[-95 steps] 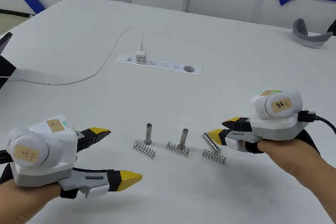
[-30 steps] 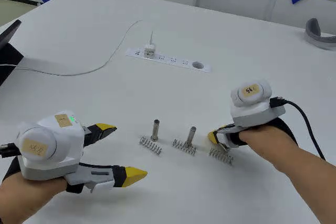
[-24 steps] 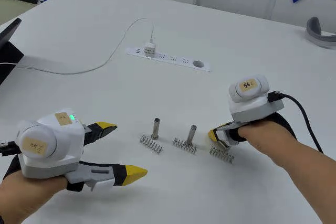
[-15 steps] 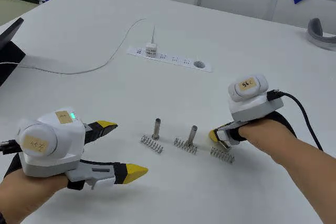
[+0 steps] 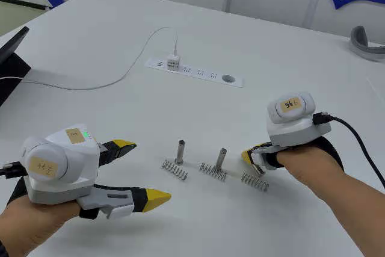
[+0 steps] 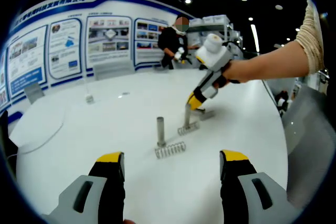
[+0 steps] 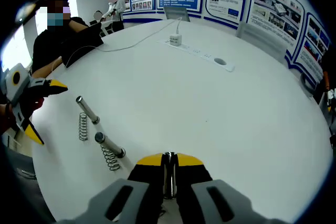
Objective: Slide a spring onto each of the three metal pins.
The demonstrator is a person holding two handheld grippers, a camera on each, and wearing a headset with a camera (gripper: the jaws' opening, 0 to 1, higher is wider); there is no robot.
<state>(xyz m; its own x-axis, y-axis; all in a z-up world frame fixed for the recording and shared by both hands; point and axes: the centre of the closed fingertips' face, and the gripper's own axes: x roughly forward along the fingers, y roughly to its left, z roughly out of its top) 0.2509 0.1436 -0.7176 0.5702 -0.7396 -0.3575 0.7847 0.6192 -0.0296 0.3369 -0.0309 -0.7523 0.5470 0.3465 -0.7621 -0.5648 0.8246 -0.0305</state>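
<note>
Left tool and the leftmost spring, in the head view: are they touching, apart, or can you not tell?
Apart. The head view shows bare white table between the open yellow tips of the left tool and the leftmost spring, which lies ahead of them.

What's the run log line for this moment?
right gripper: shut on third pin | left gripper: open, hovering | left pin, middle pin: upright, bare | springs: three, loose on table

Left pin (image 5: 180, 151), middle pin (image 5: 221, 159) upright mid-frame on counter (image 5: 289, 46). Row of springs (image 5: 213, 172) just before them; power strip (image 5: 195, 71) behind, upper centre.
</note>
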